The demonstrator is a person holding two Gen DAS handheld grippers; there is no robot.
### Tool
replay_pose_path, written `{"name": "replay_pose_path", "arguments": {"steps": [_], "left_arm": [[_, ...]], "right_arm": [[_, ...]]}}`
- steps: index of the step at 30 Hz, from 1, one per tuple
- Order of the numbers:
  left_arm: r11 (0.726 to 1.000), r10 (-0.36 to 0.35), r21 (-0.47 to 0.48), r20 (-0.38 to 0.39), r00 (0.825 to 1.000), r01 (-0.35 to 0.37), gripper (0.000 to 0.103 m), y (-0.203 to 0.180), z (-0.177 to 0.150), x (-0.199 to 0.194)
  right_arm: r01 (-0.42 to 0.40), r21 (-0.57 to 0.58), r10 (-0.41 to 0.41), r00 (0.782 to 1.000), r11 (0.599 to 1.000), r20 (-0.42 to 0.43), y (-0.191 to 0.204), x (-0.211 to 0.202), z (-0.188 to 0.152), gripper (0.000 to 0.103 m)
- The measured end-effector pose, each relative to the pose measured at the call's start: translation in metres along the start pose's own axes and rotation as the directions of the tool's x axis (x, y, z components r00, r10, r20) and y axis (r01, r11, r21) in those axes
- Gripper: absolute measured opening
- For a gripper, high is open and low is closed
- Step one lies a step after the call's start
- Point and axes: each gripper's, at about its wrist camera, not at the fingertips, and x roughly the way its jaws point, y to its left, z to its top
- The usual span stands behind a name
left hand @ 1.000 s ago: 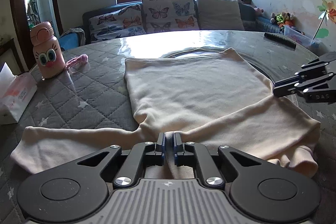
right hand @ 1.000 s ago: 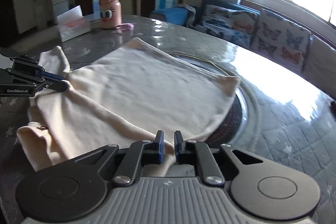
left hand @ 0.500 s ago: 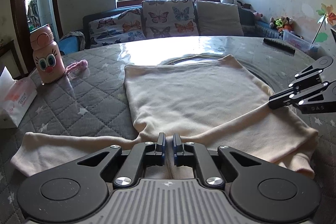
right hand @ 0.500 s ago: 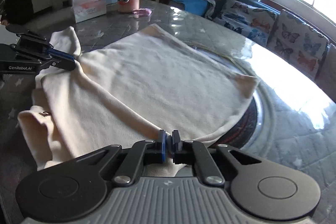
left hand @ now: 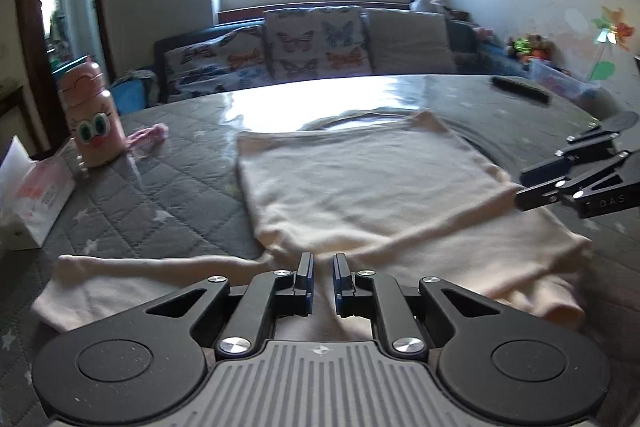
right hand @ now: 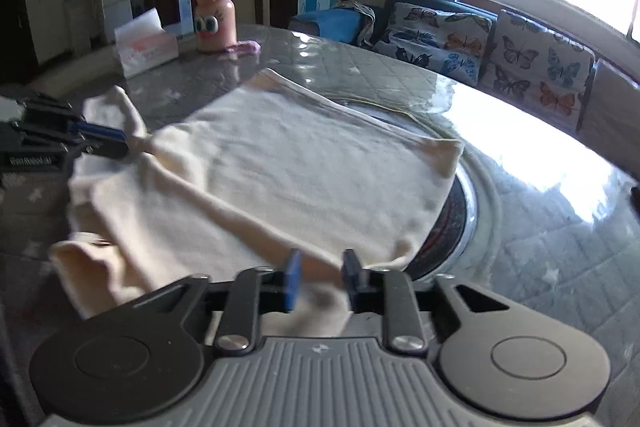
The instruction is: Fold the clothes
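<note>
Garment: cream sweater (left hand: 360, 183) lies spread on the round table (left hand: 192, 179), in the centre of both frames; its far hem is toward the window and sofa.
Fold: the right sleeve is laid across the lower body of the sweater, a diagonal band from the lower centre to the right in the left wrist view.
Other sleeve: the left sleeve (left hand: 120, 279) lies flat to the lower left of the left wrist frame, stretched out on the quilted cover.
Left gripper (left hand: 322, 275): fingers with a narrow gap between them, low over the cloth near the armpit; in the right wrist view (right hand: 100, 143) the tips are at the cloth, but I cannot tell if they pinch it.
Right gripper (right hand: 318, 277): fingers clearly spread apart, cloth visible between and under them; the picture is blurred here.
Table cover: grey quilted fabric with small stars; a glass turntable (right hand: 466, 211) shows under the right edge of the sweater.
Upper left of the left wrist frame: pink bottle (left hand: 92, 123) with cartoon eyes, tissue box (left hand: 28, 203) near it.
Background: sofa (left hand: 312, 47) with butterfly cushions under the bright window.
</note>
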Motion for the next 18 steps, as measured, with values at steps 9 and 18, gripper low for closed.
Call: {"name": "replay_pose_path", "arguments": {"steps": [9,18], "left_arm": [[1.0,-0.022,0.015,-0.028,0.999,0.023,0.022,-0.006,-0.024,-0.003],[0.992,0.089,-0.087,-0.018,0.996,-0.09,0.04,0.033,-0.025,-0.019]], "right_arm": [[0.019,0.07,-0.019,1.0,0.997,-0.007,0.024,-0.008,-0.029,0.057],[0.018,0.038,-0.02,0.998,0.999,0.056,0.037,-0.014,-0.003,0.079]]}}
